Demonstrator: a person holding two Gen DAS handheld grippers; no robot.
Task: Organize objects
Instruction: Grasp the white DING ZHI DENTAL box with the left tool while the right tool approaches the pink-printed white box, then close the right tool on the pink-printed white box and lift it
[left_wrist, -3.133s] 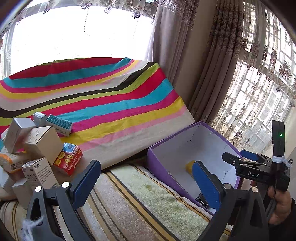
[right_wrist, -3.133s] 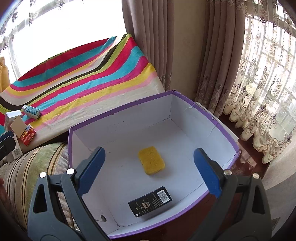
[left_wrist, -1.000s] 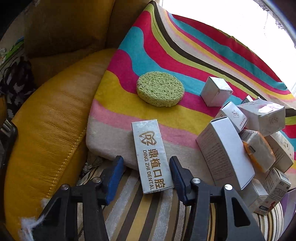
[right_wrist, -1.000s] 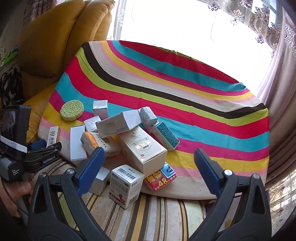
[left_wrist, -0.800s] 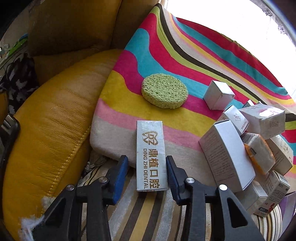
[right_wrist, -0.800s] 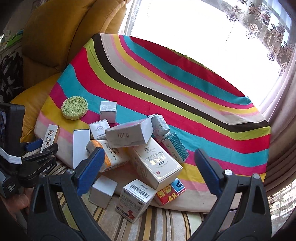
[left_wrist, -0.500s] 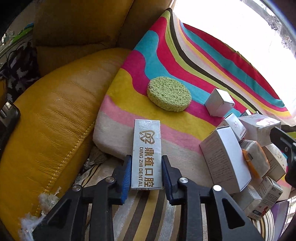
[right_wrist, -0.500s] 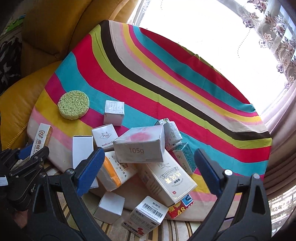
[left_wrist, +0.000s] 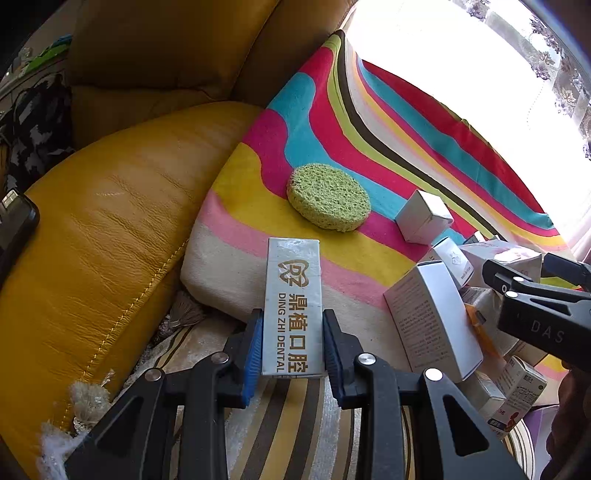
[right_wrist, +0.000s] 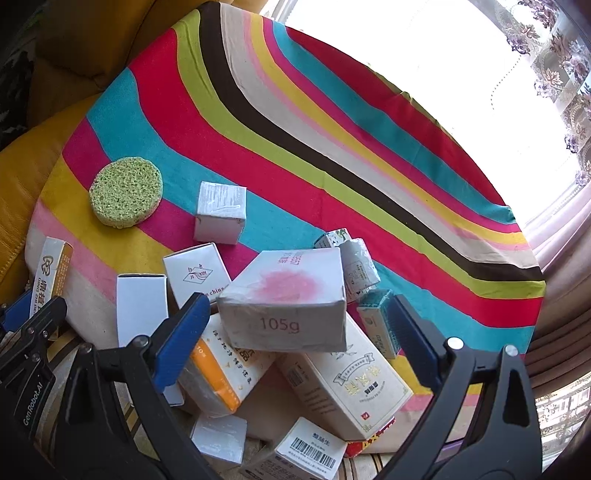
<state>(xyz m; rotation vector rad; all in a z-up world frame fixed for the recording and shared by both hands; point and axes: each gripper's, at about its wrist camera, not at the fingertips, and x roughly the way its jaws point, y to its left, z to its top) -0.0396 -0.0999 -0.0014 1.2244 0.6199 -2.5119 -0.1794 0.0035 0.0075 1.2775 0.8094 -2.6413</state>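
The long box (left_wrist: 291, 306) reads "DING ZHI DENTAL". Right of it, the right gripper (left_wrist: 532, 295) reads "DAS"; the grey box (right_wrist: 284, 299) reads "105g"; the left gripper (right_wrist: 31, 325) reads "GenRobot.AI".

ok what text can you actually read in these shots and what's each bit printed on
"DING ZHI DENTAL", with larger Chinese characters: white dental box in the left gripper.
"105g": grey box on top of the pile.
"DAS": right gripper body.
"GenRobot.AI": left gripper body, right wrist view.
"china": small white box.
Barcode box print: too small to read.
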